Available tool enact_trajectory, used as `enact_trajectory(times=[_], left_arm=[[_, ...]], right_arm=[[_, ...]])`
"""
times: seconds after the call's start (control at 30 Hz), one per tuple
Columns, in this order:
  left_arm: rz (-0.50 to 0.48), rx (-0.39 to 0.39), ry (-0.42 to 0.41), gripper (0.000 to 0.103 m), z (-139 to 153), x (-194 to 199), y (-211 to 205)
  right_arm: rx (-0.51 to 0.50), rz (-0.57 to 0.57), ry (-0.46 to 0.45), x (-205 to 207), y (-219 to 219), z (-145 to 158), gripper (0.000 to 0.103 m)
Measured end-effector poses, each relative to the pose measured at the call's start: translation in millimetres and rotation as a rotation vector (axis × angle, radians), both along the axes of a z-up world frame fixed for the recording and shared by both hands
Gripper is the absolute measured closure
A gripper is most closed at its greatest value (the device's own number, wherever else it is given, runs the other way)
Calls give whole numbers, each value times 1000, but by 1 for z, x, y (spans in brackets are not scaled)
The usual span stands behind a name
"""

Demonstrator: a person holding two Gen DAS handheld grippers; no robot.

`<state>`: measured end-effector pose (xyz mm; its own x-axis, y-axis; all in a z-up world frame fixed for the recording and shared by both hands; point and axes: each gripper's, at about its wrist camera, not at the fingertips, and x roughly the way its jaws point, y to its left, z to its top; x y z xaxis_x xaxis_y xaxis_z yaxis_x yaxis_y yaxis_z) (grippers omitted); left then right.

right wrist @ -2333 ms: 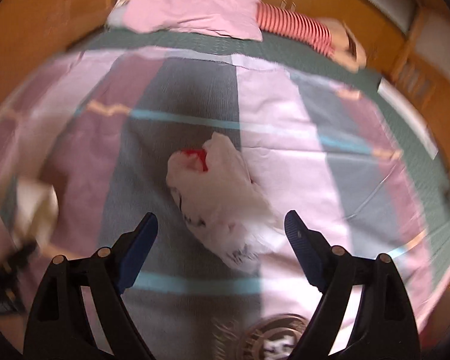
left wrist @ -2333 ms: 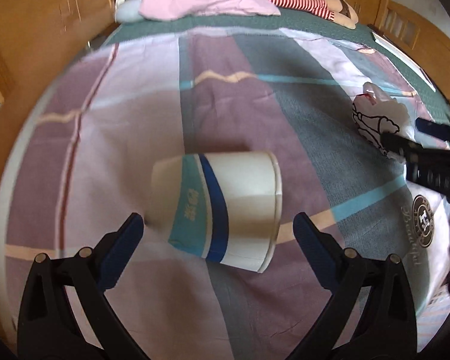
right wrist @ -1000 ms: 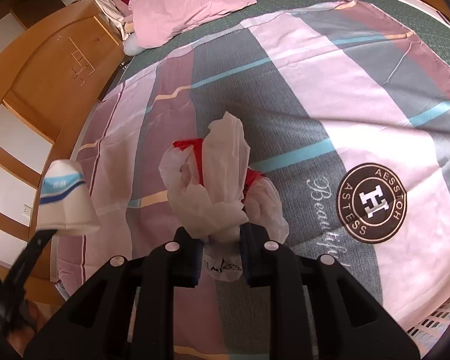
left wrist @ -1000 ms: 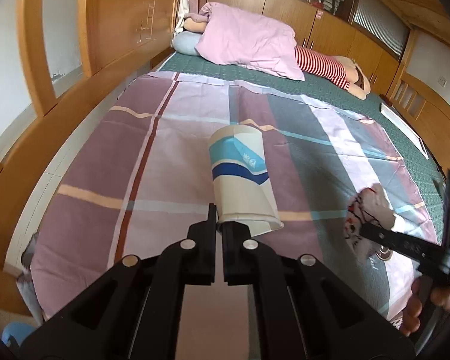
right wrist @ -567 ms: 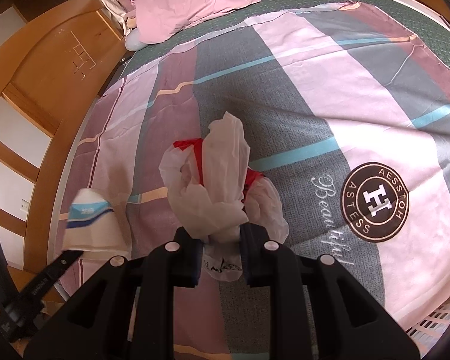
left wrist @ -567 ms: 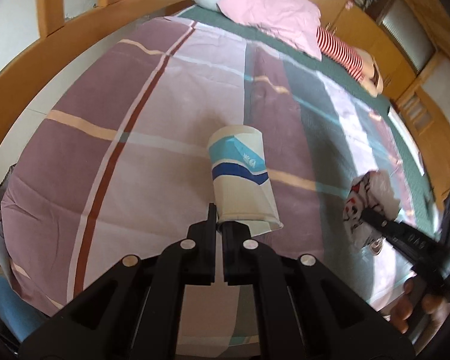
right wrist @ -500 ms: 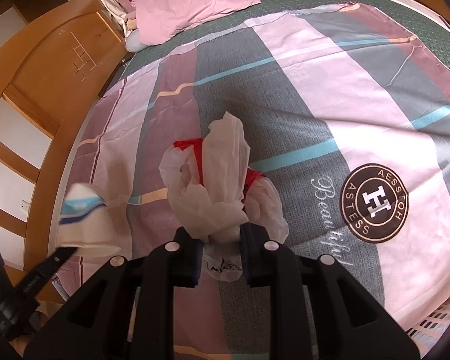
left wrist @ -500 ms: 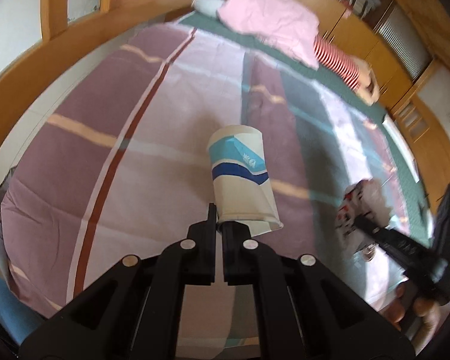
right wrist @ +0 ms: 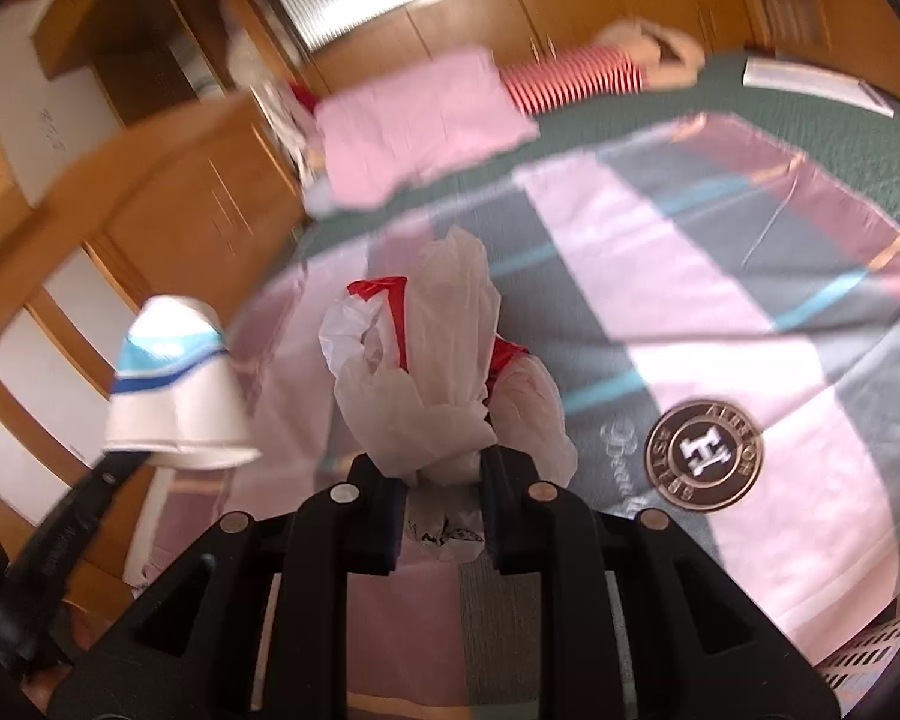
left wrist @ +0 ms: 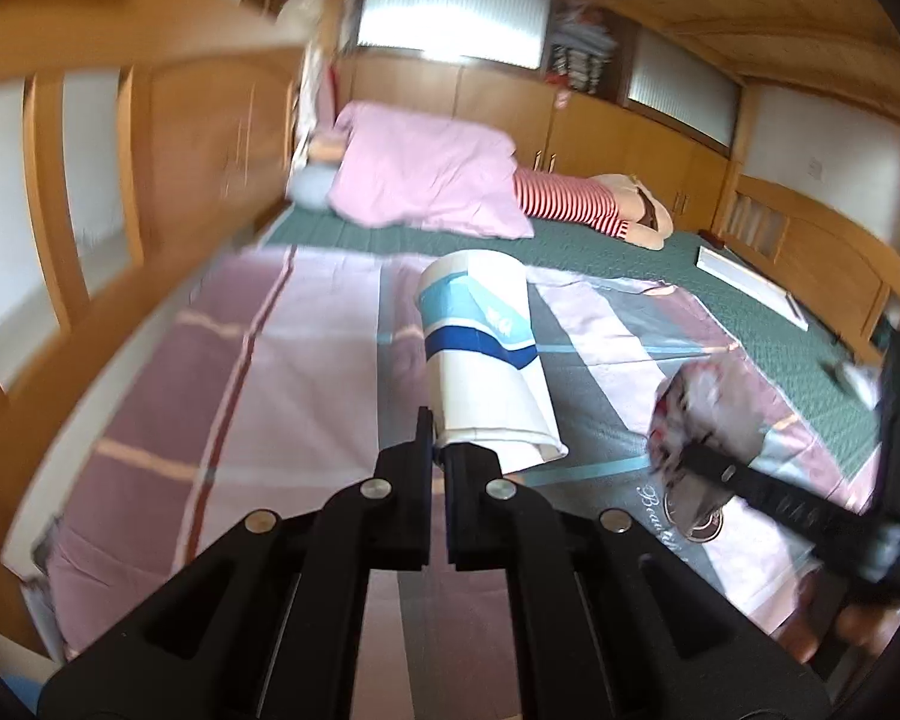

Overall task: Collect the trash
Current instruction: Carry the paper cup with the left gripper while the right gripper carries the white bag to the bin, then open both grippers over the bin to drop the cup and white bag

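The left gripper (left wrist: 439, 459) has its fingers pressed nearly together, pinching the flattened rim of a paper cup (left wrist: 483, 354). The cup sticks straight out ahead of the fingertips, base pointing away, lifted clear of the bed. It is white with a light-blue panel and a dark-blue band around the middle; its rim is crushed flat where the fingers bite it, and the far end keeps its round shape.

The right gripper (right wrist: 441, 489) is closed to a narrow gap on a crumpled plastic bag (right wrist: 432, 372). The bag bunches upward just ahead of the fingertips — white, thin and wrinkled, with red print on its left and right folds and some black print on the part that hangs below between the fingers. It appears to be held above the bed rather than resting on it, though the blur makes that hard to confirm.

Beyond both grippers lies a striped bedsheet (right wrist: 720, 276) in pink, grey and mauve, with a round dark logo (right wrist: 703, 454) to the right of the right gripper. Farther ahead are a pink pillow (left wrist: 426, 174) and a red-and-white striped cushion (left wrist: 564, 204).
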<state>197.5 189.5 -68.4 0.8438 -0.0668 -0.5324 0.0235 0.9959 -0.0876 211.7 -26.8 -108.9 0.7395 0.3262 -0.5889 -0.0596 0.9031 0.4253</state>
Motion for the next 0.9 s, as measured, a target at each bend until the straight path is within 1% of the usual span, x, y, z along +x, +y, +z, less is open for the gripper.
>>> enact_trajectory(times=[0.03, 0.1, 0.13, 0.23, 0.3, 0.4, 0.5, 0.57, 0.63, 0.67, 0.7, 0.73, 0.77, 0.8, 0.87, 0.9], left_arm=[[-4, 31, -8, 99, 3, -6, -7], [-2, 59, -21, 99, 10, -21, -18], [1, 65, -25, 99, 14, -30, -23], [-28, 53, -41, 99, 27, -57, -45], [-51, 45, -59, 99, 38, -77, -65], [-100, 9, -62, 99, 51, -99, -94], [-158, -4, -65, 99, 59, -119, -126], [-200, -12, -59, 99, 61, -130, -148], [-240, -12, -49, 99, 60, -141, -171], [-262, -7, -43, 99, 59, -146, -182], [-287, -1, -37, 99, 57, -148, -192], [-305, 5, -33, 99, 55, -152, -202], [-325, 14, -27, 99, 52, -155, -211], [-347, 24, -18, 99, 49, -159, -222], [-392, 39, 4, 99, 42, -167, -241], [-410, 42, 14, 99, 40, -171, -250]], right_arm=[[28, 0, -17, -10, -6, 5, 81], [76, -4, -24, -34, -23, 17, 81], [76, -5, -20, -43, -31, 22, 81], [58, 17, -26, -75, -64, 49, 81], [23, 23, -40, -100, -95, 70, 81], [-33, 1, -52, -134, -136, 85, 81], [-122, -37, -29, -168, -178, 85, 81], [-194, -60, 18, -187, -202, 74, 81], [-236, -71, 83, -202, -220, 56, 79], [-244, -74, 123, -207, -227, 45, 71], [-241, -79, 175, -212, -236, 32, 55], [-231, -92, 207, -217, -242, 24, 49], [-211, -109, 225, -222, -249, 19, 45], [-172, -128, 225, -228, -260, 17, 45], [-118, -172, 198, -234, -275, 23, 44], [-84, -212, 171, -239, -287, 28, 43]])
